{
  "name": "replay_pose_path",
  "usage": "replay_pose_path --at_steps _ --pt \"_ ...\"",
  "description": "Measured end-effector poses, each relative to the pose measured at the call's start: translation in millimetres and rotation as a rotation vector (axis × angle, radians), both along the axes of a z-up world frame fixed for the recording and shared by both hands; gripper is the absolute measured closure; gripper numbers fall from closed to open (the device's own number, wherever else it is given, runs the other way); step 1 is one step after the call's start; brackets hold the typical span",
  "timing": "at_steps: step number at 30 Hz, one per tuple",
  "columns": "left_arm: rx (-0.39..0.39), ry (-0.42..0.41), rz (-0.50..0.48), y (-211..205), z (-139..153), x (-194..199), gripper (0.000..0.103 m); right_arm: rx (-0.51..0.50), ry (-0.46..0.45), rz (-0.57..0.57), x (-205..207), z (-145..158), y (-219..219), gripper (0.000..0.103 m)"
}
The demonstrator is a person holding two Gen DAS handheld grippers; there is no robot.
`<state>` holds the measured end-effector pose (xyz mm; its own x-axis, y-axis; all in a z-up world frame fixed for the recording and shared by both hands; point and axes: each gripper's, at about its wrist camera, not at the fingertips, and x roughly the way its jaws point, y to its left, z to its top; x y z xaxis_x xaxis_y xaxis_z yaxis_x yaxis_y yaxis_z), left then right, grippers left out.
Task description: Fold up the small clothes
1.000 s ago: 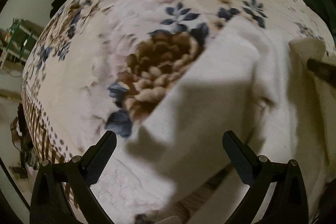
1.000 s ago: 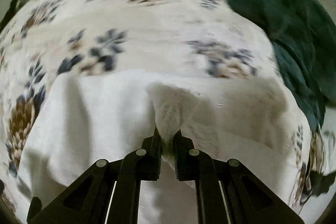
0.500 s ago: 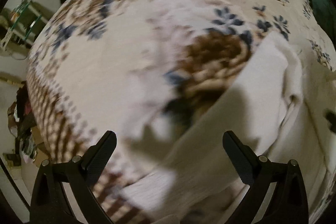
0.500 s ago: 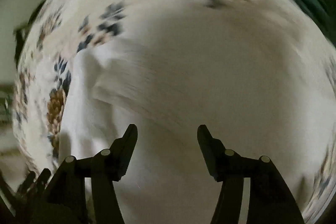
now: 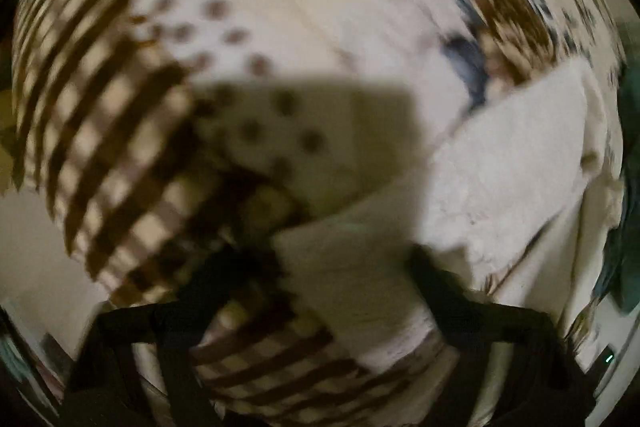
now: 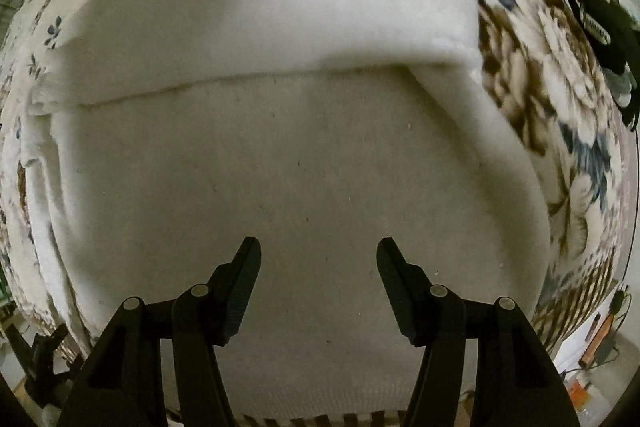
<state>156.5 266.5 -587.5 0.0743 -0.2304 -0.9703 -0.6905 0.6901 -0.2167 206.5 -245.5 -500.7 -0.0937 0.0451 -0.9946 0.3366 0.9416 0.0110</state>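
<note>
A white garment (image 6: 280, 167) lies on a floral blanket (image 6: 560, 67), with its far part folded over toward me into a flat band (image 6: 280, 7). My right gripper (image 6: 318, 259) is open and empty, just above the garment's near part. In the blurred left wrist view the same white garment (image 5: 500, 187) lies at the right, one corner reaching between the fingers. My left gripper (image 5: 344, 275) is open and holds nothing, near the blanket's checked border (image 5: 120, 147).
A dark green cloth (image 5: 630, 187) lies beyond the garment at the right edge of the left wrist view. A black item (image 6: 608, 27) lies on the blanket at the far right. The bed edge and floor clutter (image 6: 600, 339) show at lower right.
My right gripper let go of the pinched white fabric, opened and swung over the folded garment. My left gripper moved fast toward the blanket's checked border, staying open.
</note>
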Motion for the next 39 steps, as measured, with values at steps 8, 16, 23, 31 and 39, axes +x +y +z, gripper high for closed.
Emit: replay_pose_path --at_steps 8,16,23,31,39 --pt "0.158 -0.135 0.019 50.1 61.3 18.2 0.099 -0.006 -0.018 0.047 -20.9 1.9 15.4 0.041" --pt "0.357 -0.177 0.068 170.0 83.2 58.6 0.099 0.006 -0.061 0.079 -13.9 6.5 36.4 0.041" --pt "0.137 -0.208 0.267 211.2 40.2 41.8 0.088 0.037 -0.086 0.104 -9.0 14.5 56.7 0.041" --pt "-0.222 -0.406 0.691 194.8 13.9 -50.8 0.032 0.040 -0.063 0.111 -24.5 16.5 72.7 0.041" --pt "0.027 -0.396 0.685 200.6 20.7 -8.3 0.095 -0.186 -0.034 0.123 -35.4 17.2 66.4 0.021"
